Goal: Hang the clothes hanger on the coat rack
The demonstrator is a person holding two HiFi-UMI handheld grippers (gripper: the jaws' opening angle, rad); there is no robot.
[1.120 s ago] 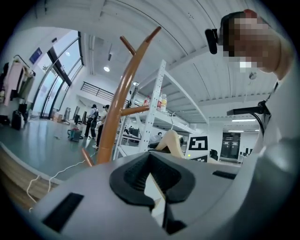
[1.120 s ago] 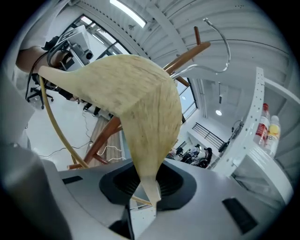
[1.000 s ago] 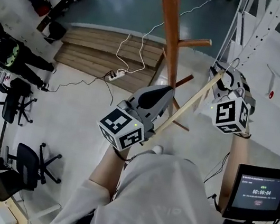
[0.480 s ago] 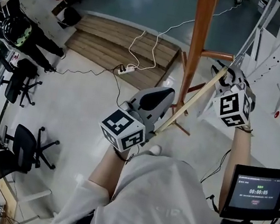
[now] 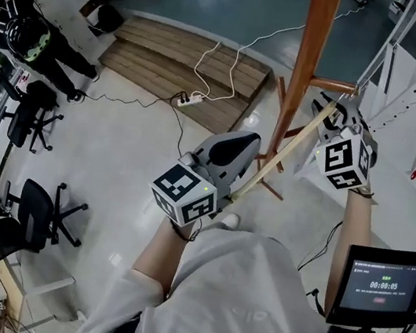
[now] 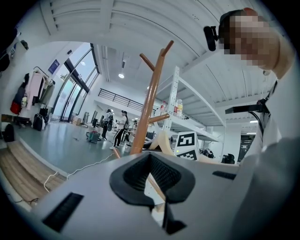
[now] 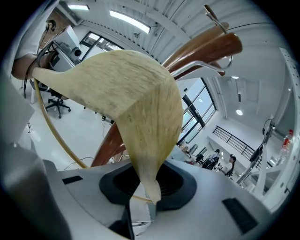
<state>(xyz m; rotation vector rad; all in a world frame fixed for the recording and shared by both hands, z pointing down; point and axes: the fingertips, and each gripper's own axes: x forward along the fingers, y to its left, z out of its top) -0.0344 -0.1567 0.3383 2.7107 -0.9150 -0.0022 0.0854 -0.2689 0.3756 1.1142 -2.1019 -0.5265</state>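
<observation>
Lab hall: metal shelving [image 6: 176, 89], office chairs [image 5: 33, 211], floor cables [image 5: 211, 57].

Left hand-held gripper [image 5: 241, 147], right hand-held gripper [image 5: 333, 118], clamped

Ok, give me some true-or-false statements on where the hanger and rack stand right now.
1. The left gripper and the right gripper both clamp the wooden hanger. True.
2. The hanger hangs free on the coat rack. False: both grippers hold it beside the pole.
3. Its metal hook is close by a rack peg. True.
4. A shirt is draped on the hanger. False: it is bare.
5. The timer screen is at the person's left. False: right.
</observation>
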